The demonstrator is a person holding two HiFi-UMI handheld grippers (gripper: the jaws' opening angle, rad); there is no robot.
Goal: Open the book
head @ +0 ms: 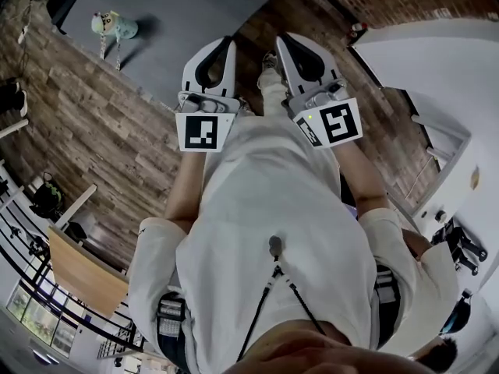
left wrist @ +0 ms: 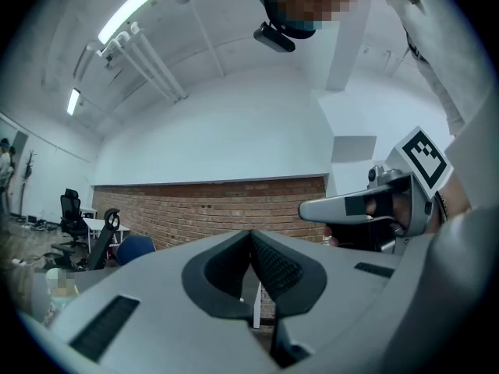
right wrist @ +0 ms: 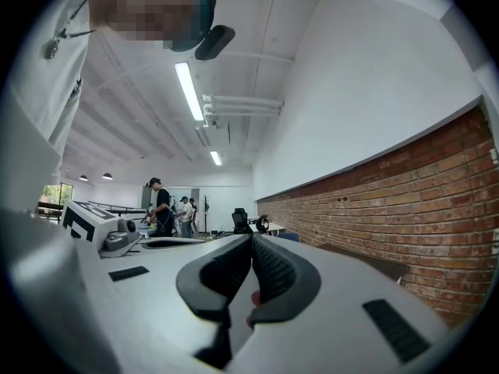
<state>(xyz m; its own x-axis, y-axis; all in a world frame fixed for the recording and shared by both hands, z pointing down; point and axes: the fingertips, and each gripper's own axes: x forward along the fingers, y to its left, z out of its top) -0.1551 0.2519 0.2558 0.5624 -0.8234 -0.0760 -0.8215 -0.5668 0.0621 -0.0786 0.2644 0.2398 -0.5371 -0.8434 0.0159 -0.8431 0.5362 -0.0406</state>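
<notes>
Book shows in none of your views, so its bearing can't be told and neither hand is nearer: left hand-held gripper (left wrist: pixel 251 234) and right hand-held gripper (right wrist: pixel 251 238) point level, side by side, jaws together on nothing.

Wood-plank floor (head: pixel 86 123), grey surface (head: pixel 195 14) above it, small pale toy (head: pixel 114 26) lying there

White left gripper (left wrist: pixel 251 234), black pads (left wrist: pixel 274 268); red-brick wall (left wrist: pixel 207 209).
</notes>
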